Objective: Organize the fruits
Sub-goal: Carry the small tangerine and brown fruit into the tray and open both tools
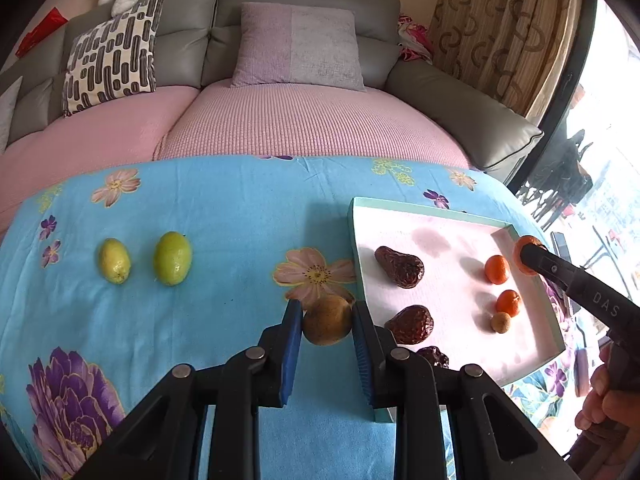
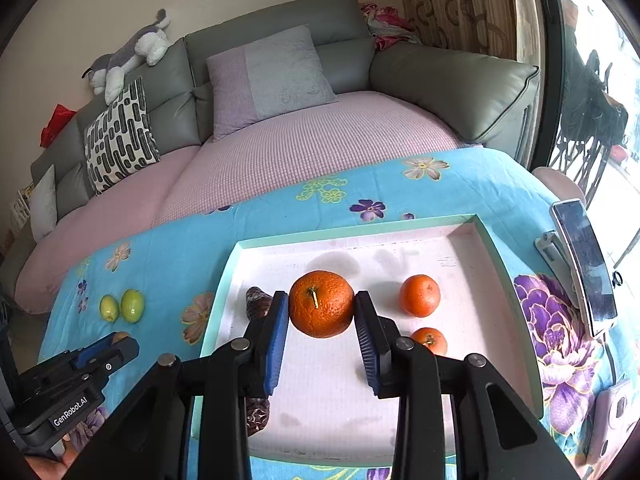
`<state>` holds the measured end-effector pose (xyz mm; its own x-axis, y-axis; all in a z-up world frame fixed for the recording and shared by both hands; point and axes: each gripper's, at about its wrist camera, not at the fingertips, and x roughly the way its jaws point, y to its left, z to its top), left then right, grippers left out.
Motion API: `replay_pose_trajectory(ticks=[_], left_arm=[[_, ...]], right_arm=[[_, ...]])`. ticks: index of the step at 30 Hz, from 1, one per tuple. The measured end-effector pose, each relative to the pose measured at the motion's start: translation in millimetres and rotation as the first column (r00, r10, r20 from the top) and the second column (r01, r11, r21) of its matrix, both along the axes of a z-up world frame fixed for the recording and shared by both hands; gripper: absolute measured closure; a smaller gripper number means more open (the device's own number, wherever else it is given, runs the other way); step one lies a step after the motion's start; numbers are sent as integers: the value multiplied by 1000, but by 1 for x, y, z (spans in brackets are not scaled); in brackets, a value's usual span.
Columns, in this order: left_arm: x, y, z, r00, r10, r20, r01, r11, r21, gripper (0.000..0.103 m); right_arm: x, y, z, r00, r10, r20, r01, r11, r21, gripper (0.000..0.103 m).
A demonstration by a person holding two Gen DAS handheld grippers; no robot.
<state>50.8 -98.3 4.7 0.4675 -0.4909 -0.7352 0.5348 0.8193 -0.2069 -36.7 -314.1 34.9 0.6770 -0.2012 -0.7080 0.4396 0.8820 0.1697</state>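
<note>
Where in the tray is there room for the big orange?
The white tray is bare along its far wall, behind the big orange the right gripper grips, and in the near middle. Small oranges crowd the right, dark wrinkled fruits the left.

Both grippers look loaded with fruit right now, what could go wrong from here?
1. The large orange is round and sits between the right gripper pads only at its sides, so it may slip and roll into the smaller oranges.
2. The left gripper with the brown fruit is right beside the tray edge; it may bump the rim.
</note>
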Motion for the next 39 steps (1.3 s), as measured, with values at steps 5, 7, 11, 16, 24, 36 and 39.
replay_pose_trajectory(ticks=[5,7,11,16,24,36,39], left_arm=[[-18,-27,0,996,-90,19,90,996,5,76],[-24,-38,0,992,-121,26,121,993,5,76],[-30,-55,-2,986,-164,36,164,986,2,76],[-26,-70,-4,983,-174,62,175,985,-4,76],[-3,-82,-17,987,-139,74,140,990,-10,76],[8,-88,-43,990,-126,57,124,991,43,76],[8,-90,-46,990,-133,47,131,990,47,76]], right_arm=[[-19,-28,5,996,-85,24,85,996,9,68],[-25,-36,7,993,-112,29,112,994,10,68],[-35,-52,5,988,-152,22,152,988,23,68],[-39,-63,0,984,-175,15,174,984,47,68],[-36,-74,-16,979,-198,-42,200,979,36,68],[-35,-88,-42,964,-232,-130,239,970,40,68],[-34,-90,-49,959,-237,-156,247,968,51,68]])
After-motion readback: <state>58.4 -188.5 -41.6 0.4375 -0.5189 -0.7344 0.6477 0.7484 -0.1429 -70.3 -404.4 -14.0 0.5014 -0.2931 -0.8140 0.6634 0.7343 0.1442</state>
